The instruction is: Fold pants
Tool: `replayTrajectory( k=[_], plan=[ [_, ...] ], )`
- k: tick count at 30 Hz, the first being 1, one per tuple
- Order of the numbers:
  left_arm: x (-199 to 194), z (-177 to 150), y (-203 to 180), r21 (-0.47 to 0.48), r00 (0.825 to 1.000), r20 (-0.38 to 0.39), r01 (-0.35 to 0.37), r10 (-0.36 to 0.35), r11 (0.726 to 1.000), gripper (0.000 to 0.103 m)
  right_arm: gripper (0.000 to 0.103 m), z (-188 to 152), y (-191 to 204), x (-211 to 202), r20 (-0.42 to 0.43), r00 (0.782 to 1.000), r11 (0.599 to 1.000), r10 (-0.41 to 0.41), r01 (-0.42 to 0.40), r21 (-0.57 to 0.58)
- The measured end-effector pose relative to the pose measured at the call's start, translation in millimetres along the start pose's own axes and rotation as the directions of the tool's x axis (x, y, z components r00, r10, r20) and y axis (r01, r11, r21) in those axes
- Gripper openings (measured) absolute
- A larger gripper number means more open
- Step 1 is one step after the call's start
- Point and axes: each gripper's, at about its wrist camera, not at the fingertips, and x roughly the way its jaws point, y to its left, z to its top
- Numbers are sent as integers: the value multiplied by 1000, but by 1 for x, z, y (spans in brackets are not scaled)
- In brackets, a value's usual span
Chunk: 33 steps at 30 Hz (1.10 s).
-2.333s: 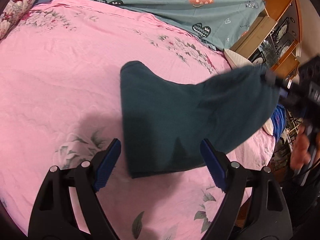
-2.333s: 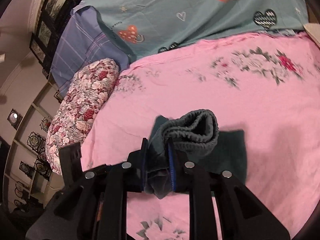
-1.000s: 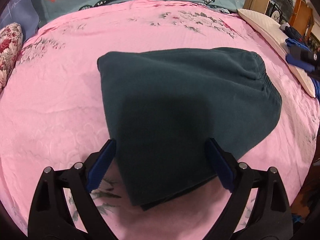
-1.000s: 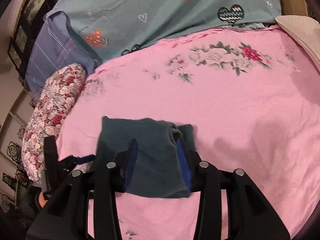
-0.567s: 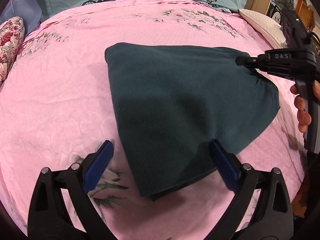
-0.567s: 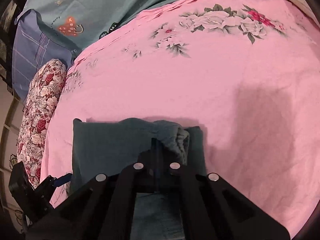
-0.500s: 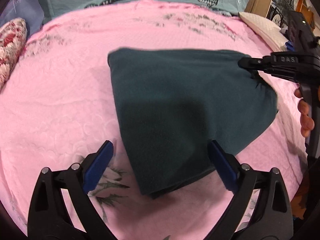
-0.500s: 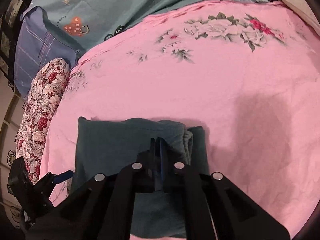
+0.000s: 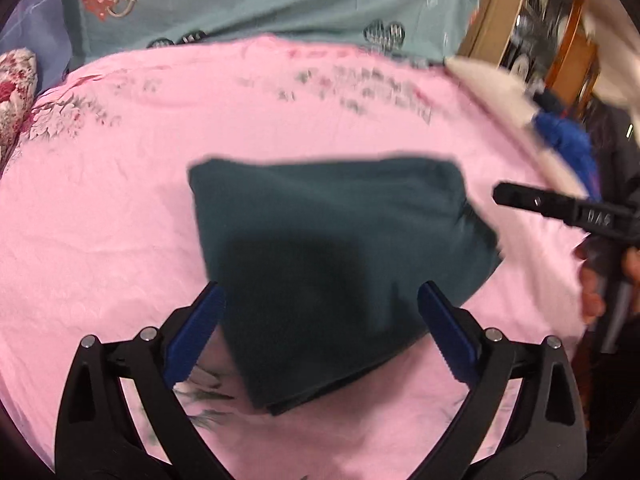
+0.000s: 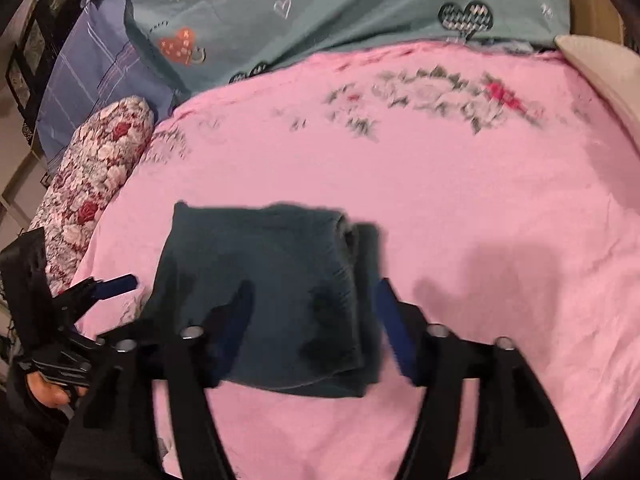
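Hovering both grippers over folded dark-teal fleece pants, which lie flat mid pink floral bedsheet. My left gripper has jaws spread wide w/ nothing held, blue pads either side of the near edge. Right gripper is also wide open, empty, above the bundle's waistband end.

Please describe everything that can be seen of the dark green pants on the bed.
The pants are dark teal-green, of a soft, fleece-like cloth. They lie folded into a compact, roughly rectangular stack of several layers on the pink sheet. A gathered, elastic-looking edge shows at the stack's right side in the right wrist view. Both grippers, left and right, are open; whether they touch the cloth is unclear.
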Motion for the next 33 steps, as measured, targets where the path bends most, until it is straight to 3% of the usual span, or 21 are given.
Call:
replayTrajectory(
  k=[2, 4, 7, 10, 13, 15, 16, 17, 18, 19, 20, 21, 26, 29, 31, 32, 33],
  plan=[
    [-8, 13, 33, -137, 995, 19, 97, -96, 986, 101, 101, 7, -20, -8, 37, 999, 999, 15, -16, 35],
    [2, 18, 69, -309, 975, 4, 215, -224, 926, 101, 101, 11, -38, 6, -24, 993, 989, 112, -109, 95],
    [27, 16, 97, -431, 957, -14, 257, -291, 865, 101, 101, 6, -50, 34, -86, 984, 976, 157, -142, 163],
    [46, 10, 90, -434, 951, -54, 252, -304, 865, 101, 100, -1, -45, 51, -112, 971, 967, 212, -192, 165],
    [55, 11, 80, -421, 954, -51, 249, -297, 872, 101, 91, -3, -33, 59, -146, 966, 973, 213, -196, 119],
    [57, 12, 79, -424, 950, -51, 259, -309, 868, 100, 67, -3, -23, 63, -178, 958, 973, 224, -210, 95],
    [59, 12, 78, -422, 951, -56, 254, -305, 870, 99, 60, -2, -19, 65, -190, 963, 980, 192, -181, 78],
    [60, 12, 74, -412, 954, -61, 243, -292, 878, 97, 35, -2, -18, 67, -197, 965, 984, 175, -164, 72],
    [62, 14, 72, -403, 955, -69, 238, -288, 884, 81, 23, -2, -18, 69, -212, 958, 980, 193, -179, 84],
    [61, 14, 68, -393, 959, -77, 221, -272, 892, 71, 22, -3, -20, 70, -214, 955, 977, 207, -190, 99],
    [61, 14, 67, -393, 956, -90, 225, -281, 892, 40, 21, -3, -19, 67, -206, 958, 979, 198, -184, 88],
    [63, 13, 67, -396, 953, -109, 219, -282, 892, 22, 21, -4, -16, 64, -198, 961, 981, 191, -180, 76],
    [57, 13, 70, -401, 950, -104, 232, -295, 886, 21, 20, 3, -3, 44, -152, 967, 979, 205, -200, 43],
    [48, 14, 68, -396, 946, -97, 249, -310, 884, 21, 20, 6, 5, 38, -160, 968, 981, 194, -192, 27],
    [52, 12, 71, -412, 949, -117, 222, -293, 884, 24, 20, 6, 4, 42, -177, 969, 985, 174, -169, 40],
    [54, 11, 75, -422, 950, -122, 211, -286, 881, 32, 20, 5, 1, 46, -187, 968, 985, 169, -161, 55],
    [57, 10, 79, -434, 953, -127, 197, -276, 879, 49, 20, 5, -2, 49, -191, 967, 986, 166, -156, 66]
  ],
)
